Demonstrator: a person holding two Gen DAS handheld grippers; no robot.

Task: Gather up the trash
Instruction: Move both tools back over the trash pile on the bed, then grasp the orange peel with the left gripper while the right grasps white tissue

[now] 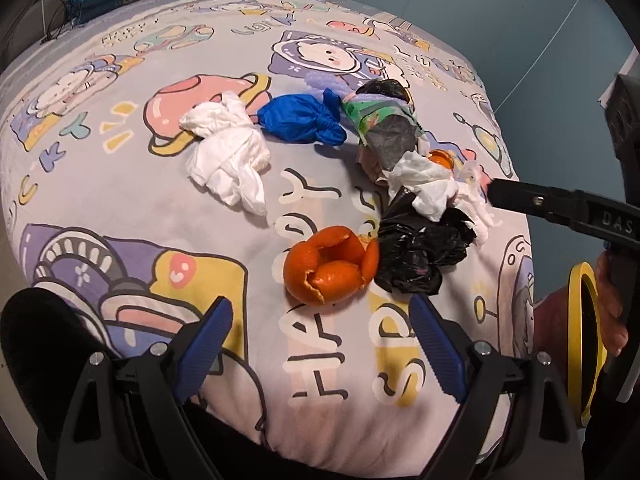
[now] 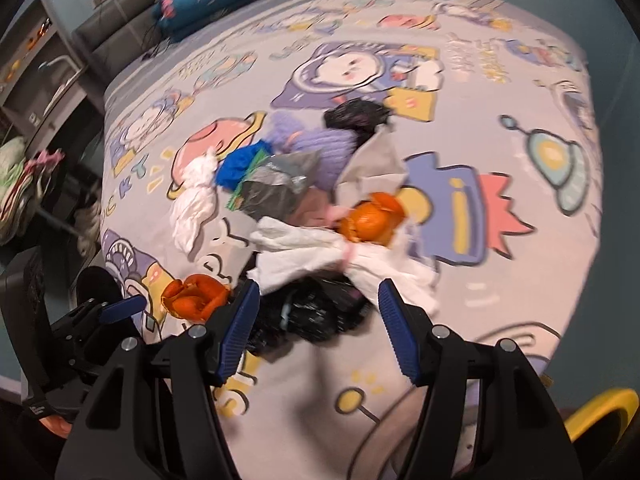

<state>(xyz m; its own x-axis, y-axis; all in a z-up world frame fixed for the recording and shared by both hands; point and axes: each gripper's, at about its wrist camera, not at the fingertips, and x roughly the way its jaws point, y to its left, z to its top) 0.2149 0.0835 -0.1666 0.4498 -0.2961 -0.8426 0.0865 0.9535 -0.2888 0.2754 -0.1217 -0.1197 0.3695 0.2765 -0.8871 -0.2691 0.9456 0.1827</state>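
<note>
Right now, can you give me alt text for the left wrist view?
Open left gripper hovers just short of an orange peel on a cartoon-print bedsheet, nothing between its jaws. Beyond lie a black bag, white tissues and a blue bag.

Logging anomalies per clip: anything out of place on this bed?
Yes: litter lies on the cartoon bedsheet, namely orange peel, crumpled tissues, a blue bag and a black bag. Nothing looks spilled or broken.
</note>
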